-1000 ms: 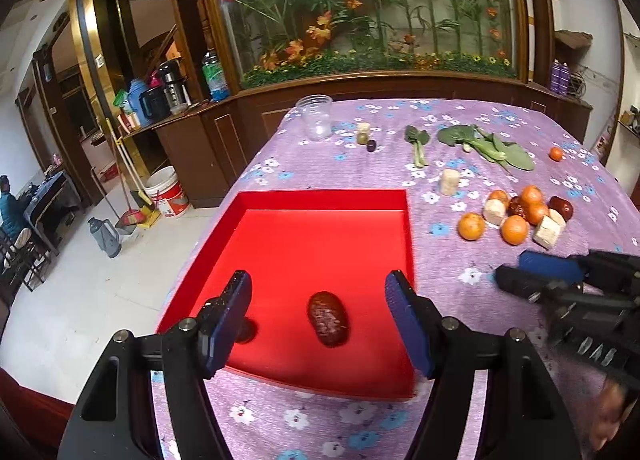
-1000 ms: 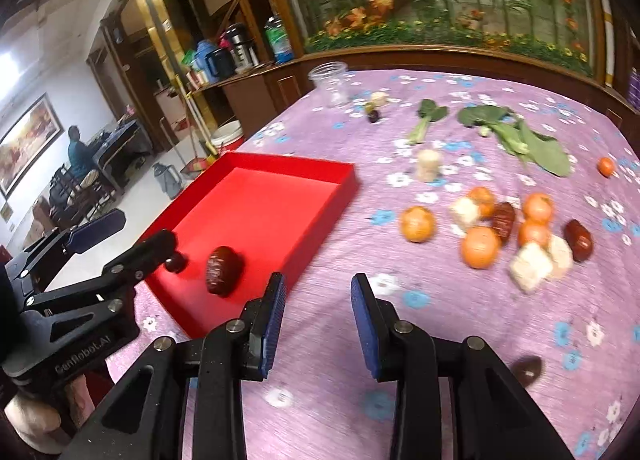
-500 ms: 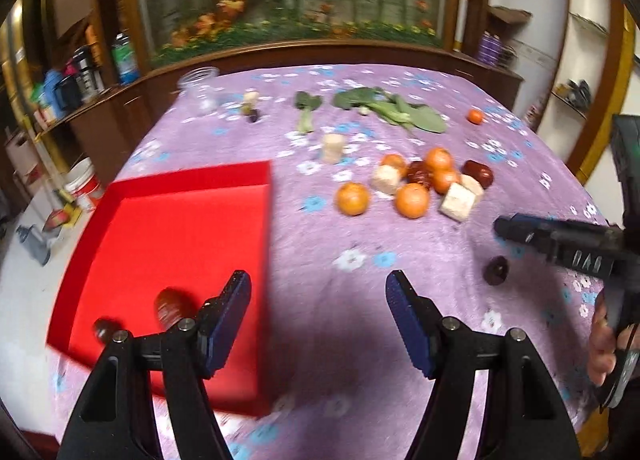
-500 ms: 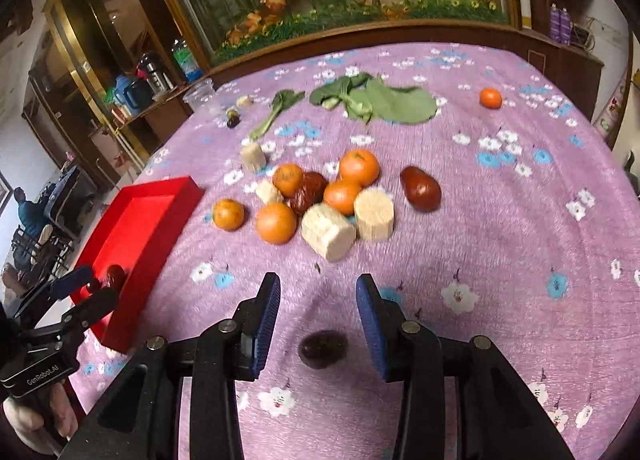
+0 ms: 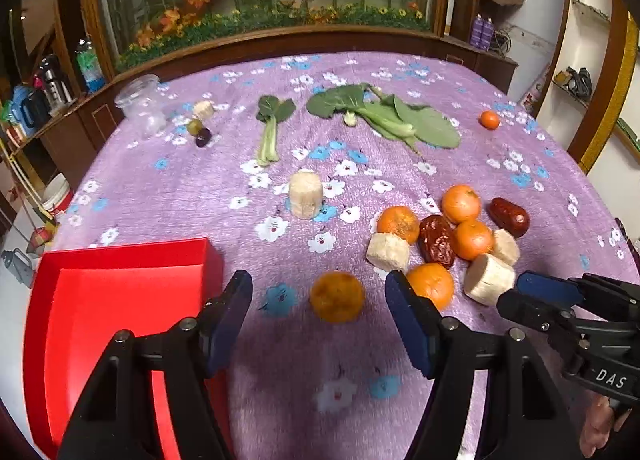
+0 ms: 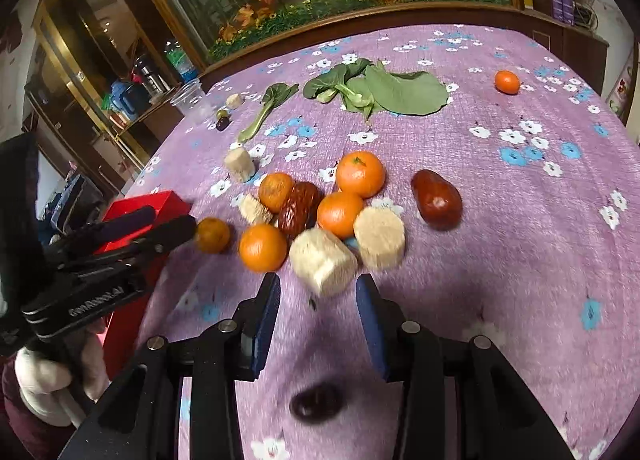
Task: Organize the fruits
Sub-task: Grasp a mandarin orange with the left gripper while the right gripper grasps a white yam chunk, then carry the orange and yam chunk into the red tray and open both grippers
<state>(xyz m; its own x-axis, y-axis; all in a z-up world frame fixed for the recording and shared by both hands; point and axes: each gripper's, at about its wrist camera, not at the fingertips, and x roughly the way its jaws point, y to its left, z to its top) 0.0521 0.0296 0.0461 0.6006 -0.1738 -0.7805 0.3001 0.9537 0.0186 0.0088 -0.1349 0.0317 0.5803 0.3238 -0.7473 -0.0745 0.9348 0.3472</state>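
One broad purple flowered tablecloth (image 5: 168, 188) fills both views, and on its near left corner sits the red tray (image 5: 100, 308), whose visible inside holds nothing that shows from the left wrist camera. Far across the cloth lie the large leafy greens (image 5: 384, 116), with a smaller single stalk of greens (image 5: 270, 128) to their left and a clear jar (image 5: 140, 106) further left near the far edge. Closer in, the fruit cluster gathers right of centre: mandarins (image 6: 360, 174), pale cut cylinder pieces (image 6: 322, 262), and a wrinkled red date (image 6: 300, 210) wedged among them, all touching or nearly so. A second smooth red date (image 6: 436, 200) lies just right of the cluster, apart from it. The left gripper (image 5: 320, 300) hovers low with its jaws spread wide and nothing held; a lone darker mandarin (image 5: 337, 296) sits on the cloth between its blue pads, touching neither. The right gripper (image 6: 318, 304) is likewise open and empty, its tips just short of the nearest pale piece. One separate pale piece (image 5: 306, 194) stands alone toward the middle. A small mandarin (image 5: 489, 120) rests far right. Smallest, a dark round fruit (image 6: 316, 402) lies blurred beneath the right gripper.
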